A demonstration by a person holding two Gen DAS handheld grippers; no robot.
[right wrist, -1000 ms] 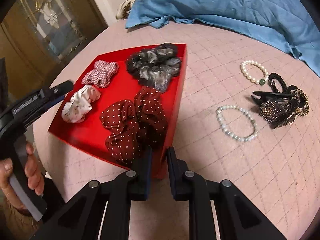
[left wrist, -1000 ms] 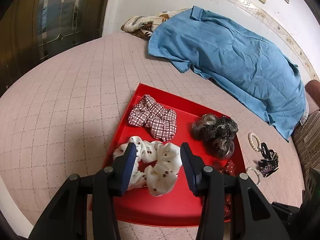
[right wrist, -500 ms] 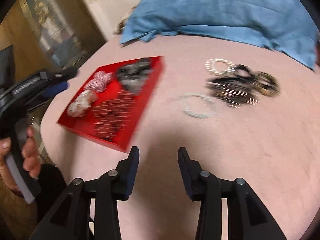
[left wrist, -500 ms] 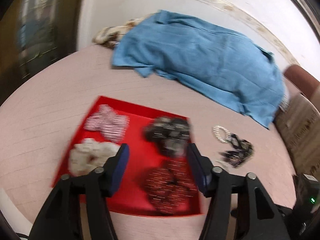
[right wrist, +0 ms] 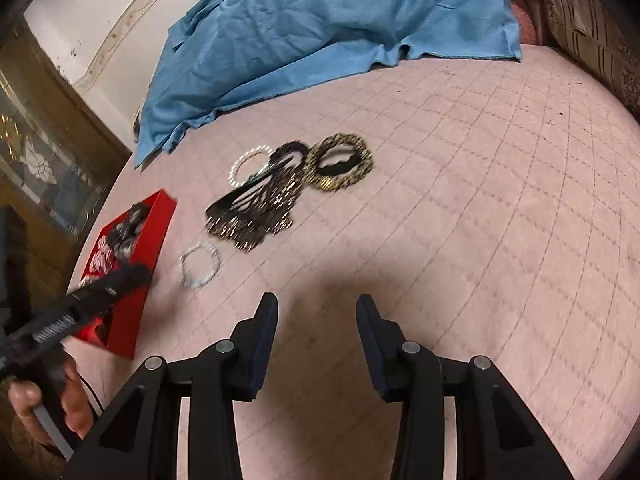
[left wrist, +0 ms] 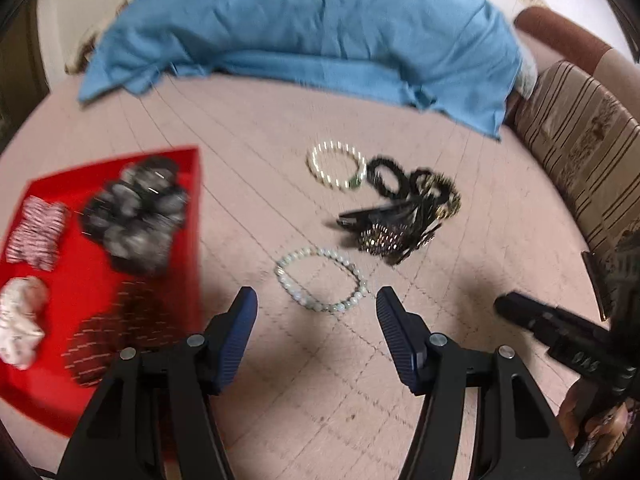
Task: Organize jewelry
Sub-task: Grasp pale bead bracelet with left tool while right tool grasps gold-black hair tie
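Observation:
A pale bead bracelet point(left wrist: 320, 279) lies on the pink tablecloth just ahead of my open, empty left gripper point(left wrist: 314, 306); it also shows in the right wrist view point(right wrist: 200, 265). A white pearl bracelet point(left wrist: 335, 165) and a pile of black and gold hair ties and a clip point(left wrist: 404, 212) lie farther off. The red tray point(left wrist: 192, 216) at the left holds several scrunchies. My right gripper point(right wrist: 316, 308) is open and empty above bare cloth, right of the pile point(right wrist: 280, 192).
A blue cloth point(left wrist: 304, 28) covers the far side of the round table. A striped cushion point(left wrist: 580, 152) sits at the right. The other gripper's body point(left wrist: 568, 340) shows at the right edge, and a hand point(right wrist: 48, 400) holds the left gripper.
Both grippers swung right, away from the red tray toward the loose bracelets. The right gripper opened from nearly shut; the left opened wider.

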